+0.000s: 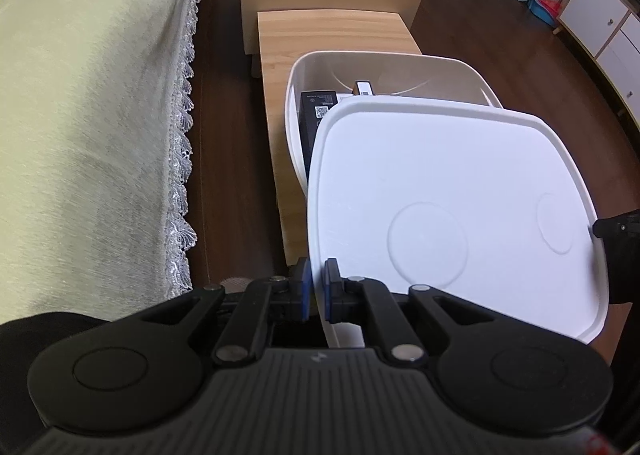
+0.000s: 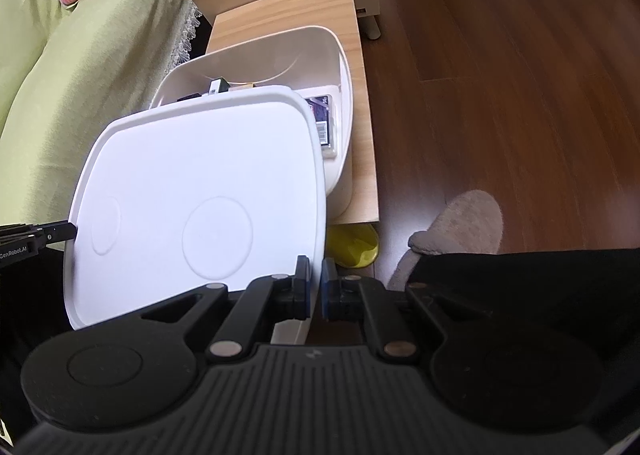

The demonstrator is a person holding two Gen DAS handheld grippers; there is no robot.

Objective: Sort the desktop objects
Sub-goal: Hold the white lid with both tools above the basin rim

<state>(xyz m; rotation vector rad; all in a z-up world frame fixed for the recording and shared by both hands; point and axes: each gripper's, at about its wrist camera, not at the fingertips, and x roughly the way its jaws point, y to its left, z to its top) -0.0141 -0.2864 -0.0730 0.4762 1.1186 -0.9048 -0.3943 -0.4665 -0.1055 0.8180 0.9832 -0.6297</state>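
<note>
A white plastic bin point(image 1: 296, 127) point(image 2: 344, 111) stands on a narrow wooden table point(image 1: 332, 31) point(image 2: 288, 7). Inside it lie a black box point(image 1: 316, 111), a small white item point(image 1: 363, 87) and a purple pack point(image 2: 322, 115). A white lid point(image 1: 448, 195) point(image 2: 200, 183) is held tilted above the bin's near half, covering part of its opening. My left gripper point(image 1: 319, 287) is shut on the lid's left rim, and my right gripper point(image 2: 315, 287) is shut on its right rim. Each gripper's tip shows at the far edge of the other's view.
A sofa with a green lace-edged cover point(image 1: 92, 115) point(image 2: 80, 67) runs along the table's left. Dark wood floor point(image 2: 520, 75) lies to the right, with a grey slipper point(image 2: 460, 231) and a yellow object point(image 2: 356, 247) under the table's end. White cabinets point(image 1: 600, 23) stand far right.
</note>
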